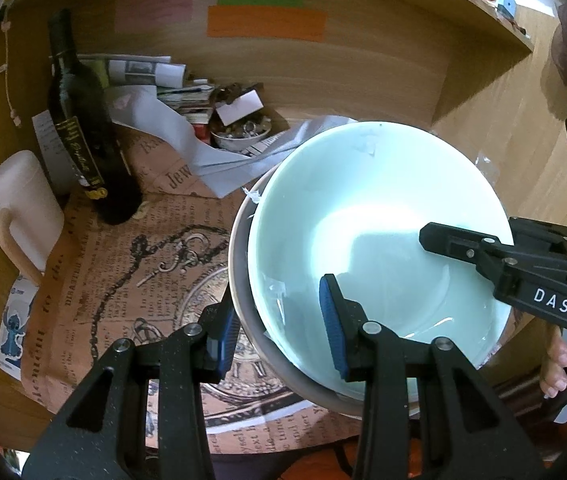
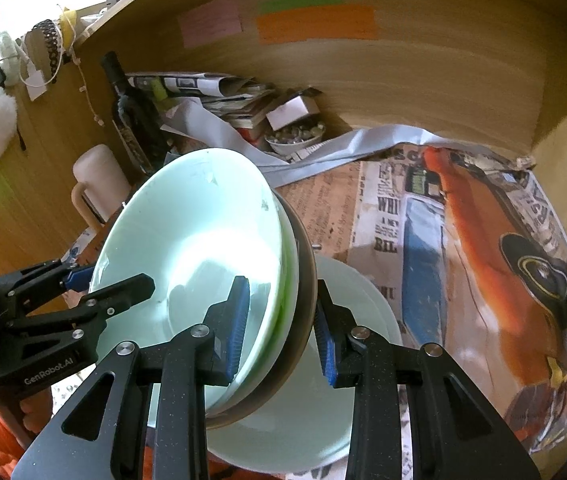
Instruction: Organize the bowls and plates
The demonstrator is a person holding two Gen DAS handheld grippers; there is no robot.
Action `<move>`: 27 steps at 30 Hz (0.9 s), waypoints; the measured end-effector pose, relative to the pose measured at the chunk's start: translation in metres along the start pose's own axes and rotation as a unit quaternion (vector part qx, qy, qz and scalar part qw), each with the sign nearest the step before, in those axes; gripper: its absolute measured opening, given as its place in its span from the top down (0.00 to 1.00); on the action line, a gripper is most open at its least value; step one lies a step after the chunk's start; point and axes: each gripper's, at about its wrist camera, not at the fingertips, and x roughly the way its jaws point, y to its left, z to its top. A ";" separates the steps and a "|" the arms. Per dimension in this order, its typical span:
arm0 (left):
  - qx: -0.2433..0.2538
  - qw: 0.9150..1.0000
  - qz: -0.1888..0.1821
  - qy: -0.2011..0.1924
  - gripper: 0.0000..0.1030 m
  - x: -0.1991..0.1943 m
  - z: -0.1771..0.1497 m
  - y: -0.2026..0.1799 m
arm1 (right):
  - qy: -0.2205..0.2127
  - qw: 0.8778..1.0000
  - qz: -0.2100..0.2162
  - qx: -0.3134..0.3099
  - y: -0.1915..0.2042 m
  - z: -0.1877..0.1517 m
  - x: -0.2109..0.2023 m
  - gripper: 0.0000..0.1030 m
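I hold a nested stack of bowls tilted above the newspaper-covered surface (image 2: 367, 208), one hand-held gripper on each side. My left hand-held gripper (image 1: 279, 330) pinches the near rim: one blue pad sits inside the pale mint bowl (image 1: 379, 216), the other outside the grey outer bowl (image 1: 243, 264). My right hand-held gripper (image 2: 281, 330) clamps the opposite edge, one pad against the mint bowl's inner wall, the other behind the dark outer bowl. In the right wrist view a thin green rim (image 2: 287, 304) shows between the mint bowl and the outer one. Below the stack a pale plate (image 2: 315, 412) lies flat on the newspaper. At the back of the wooden alcove a dark wine bottle (image 1: 79, 120) stands beside a cream mug (image 1: 23, 208), with folded papers (image 1: 143, 68) and a small dish of trinkets (image 1: 239, 132) near the rear wall. Coloured sticky notes (image 1: 267, 20) hang on the back panel.
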 end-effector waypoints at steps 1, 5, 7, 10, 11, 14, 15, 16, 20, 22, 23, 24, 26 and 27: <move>0.001 1.000 -0.001 0.001 0.63 0.001 -0.001 -0.002 | 0.001 1.000 -0.001 0.001 -0.001 -0.001 0.000 0.73; 0.006 1.000 -0.003 0.003 0.63 0.003 -0.005 -0.009 | 0.005 1.000 -0.004 0.006 -0.006 -0.007 -0.003 0.73; 0.009 1.000 -0.005 0.006 0.63 0.005 -0.006 -0.013 | 0.007 1.000 -0.005 0.011 -0.009 -0.010 -0.003 0.73; 0.011 1.000 -0.008 0.012 0.63 0.009 -0.010 -0.017 | 0.011 1.000 -0.007 0.016 -0.015 -0.014 -0.003 0.73; 0.012 1.000 -0.009 0.013 0.63 0.010 -0.011 -0.019 | 0.013 1.000 -0.007 0.018 -0.017 -0.016 -0.002 0.73; 0.014 1.000 -0.012 0.020 0.63 0.015 -0.013 -0.023 | 0.017 1.000 -0.008 0.023 -0.021 -0.018 -0.001 0.73; 0.014 1.000 -0.013 0.023 0.63 0.017 -0.013 -0.024 | 0.019 0.999 -0.008 0.024 -0.023 -0.019 -0.001 0.73; 0.014 0.999 -0.014 0.026 0.63 0.019 -0.014 -0.025 | 0.021 0.999 -0.009 0.025 -0.025 -0.020 0.000 0.73; 0.015 0.999 -0.015 0.035 0.63 0.026 -0.015 -0.028 | 0.031 0.999 -0.009 0.030 -0.030 -0.023 0.004 0.73; 0.015 0.999 -0.016 0.041 0.63 0.030 -0.015 -0.028 | 0.035 0.999 -0.009 0.033 -0.031 -0.024 0.007 0.73; 0.014 0.999 -0.017 0.044 0.63 0.032 -0.015 -0.028 | 0.037 0.999 -0.009 0.034 -0.032 -0.025 0.008 0.73; 0.014 0.999 -0.017 0.048 0.63 0.033 -0.015 -0.028 | 0.041 0.998 -0.008 0.036 -0.033 -0.025 0.009 0.73; 0.015 0.998 -0.017 0.053 0.63 0.037 -0.016 -0.028 | 0.045 0.998 -0.007 0.040 -0.035 -0.026 0.012 0.73; 0.017 0.998 -0.017 0.054 0.63 0.038 -0.016 -0.028 | 0.046 0.998 -0.007 0.041 -0.035 -0.026 0.012 0.73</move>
